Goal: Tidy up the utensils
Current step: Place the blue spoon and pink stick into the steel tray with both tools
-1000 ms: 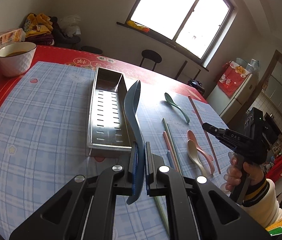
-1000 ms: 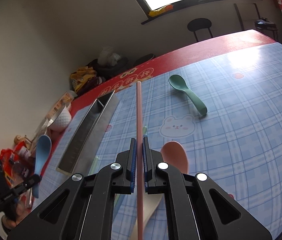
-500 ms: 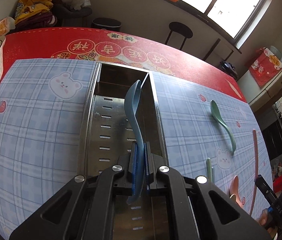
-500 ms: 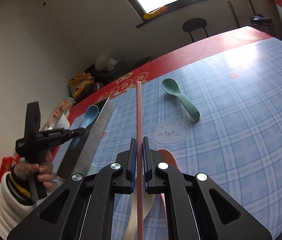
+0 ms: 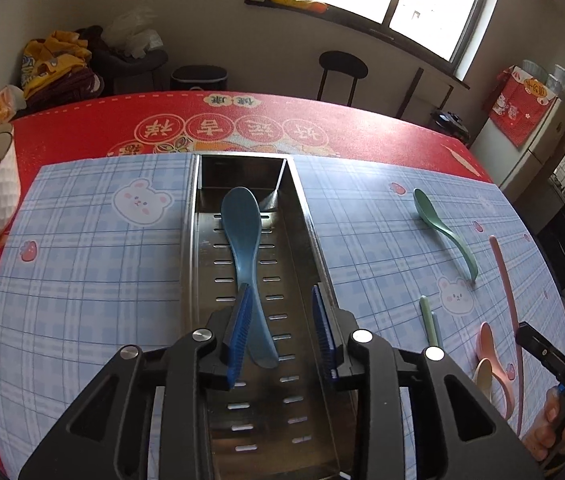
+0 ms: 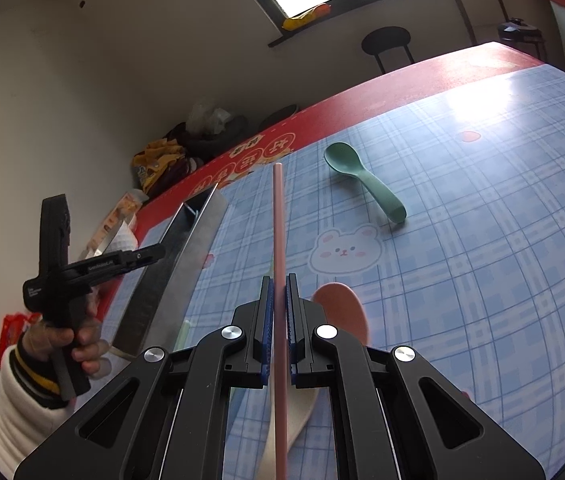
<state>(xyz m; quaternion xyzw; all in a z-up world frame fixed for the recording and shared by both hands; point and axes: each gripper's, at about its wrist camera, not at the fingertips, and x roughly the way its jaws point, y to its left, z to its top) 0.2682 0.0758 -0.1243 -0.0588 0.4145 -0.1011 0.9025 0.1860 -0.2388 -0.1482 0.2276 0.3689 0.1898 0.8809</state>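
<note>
The left gripper [image 5: 282, 328] hangs over the perforated steel tray [image 5: 306, 224], its jaws opening; the blue spoon [image 5: 242, 236] lies between them, its handle against the left pad only, its bowl pointing to 12 o'clock down the tray. It looks released into the tray, so one utensil appears sorted.

The right gripper [image 6: 278, 332] is clamped on a pink chopstick [image 6: 278, 216], which juts to 12 o'clock above the checked mat [image 6: 482, 280], not yet carried to the tray at its 10 o'clock.

Left to do, judging by what lies loose on the mat: the green spoon [image 5: 442, 228] at 2 o'clock of the left gripper, the pink spoon [image 5: 492, 356] and cream spoon [image 5: 482, 378] at 3 o'clock, and the green chopstick [image 5: 426, 318] with a bluish one [image 5: 436, 326] beside it. Most of the job remains.
</note>
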